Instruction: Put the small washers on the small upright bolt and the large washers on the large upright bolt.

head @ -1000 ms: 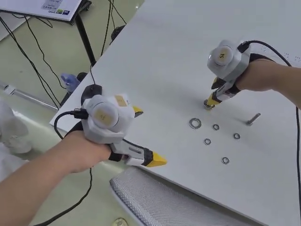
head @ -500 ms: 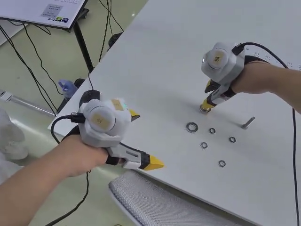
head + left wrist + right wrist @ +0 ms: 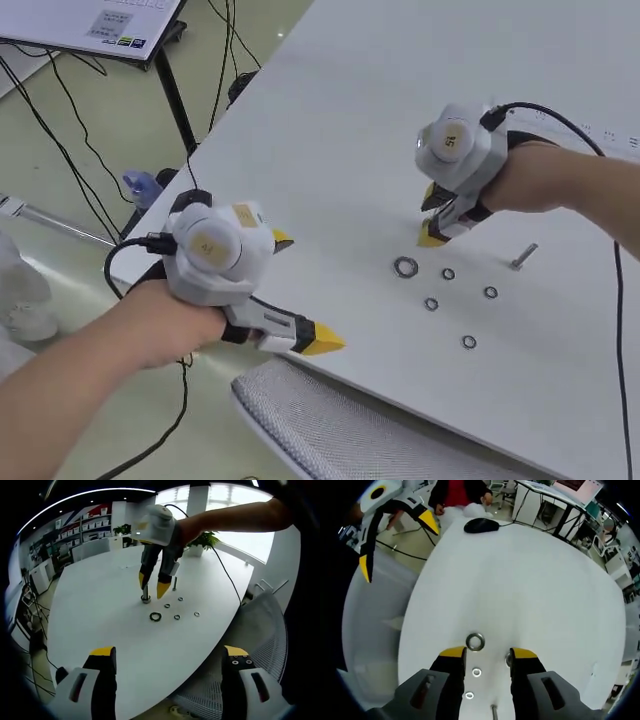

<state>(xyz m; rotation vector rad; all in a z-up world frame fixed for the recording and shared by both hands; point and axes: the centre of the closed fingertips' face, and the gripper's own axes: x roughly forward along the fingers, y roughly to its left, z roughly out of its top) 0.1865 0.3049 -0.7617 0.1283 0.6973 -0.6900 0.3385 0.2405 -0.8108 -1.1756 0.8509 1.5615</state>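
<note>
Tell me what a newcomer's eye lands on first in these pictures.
The open, yellow-tipped right claw points down at the white table. One large steel washer and four small steel washers lie flat just beside it. The yellow-tipped left claw hangs open at the table's near edge, above a grey mesh chair.

Your table [image 3: 330, 130] was smooth, matt white with a soft sheen. The large washer [image 3: 405, 267] and the small washers [image 3: 431, 304] on it were bare grey metal, faintly shiny, and so was the thin bolt [image 3: 524, 256]. The shells of your left gripper [image 3: 304, 289] and right gripper [image 3: 488, 653] looked like smooth, slightly glossy white plastic, with black jaws and yellow tips. The chair [image 3: 330, 420] was covered in coarse grey mesh, and the cable [image 3: 560, 115] had a smooth black sheath.
</note>
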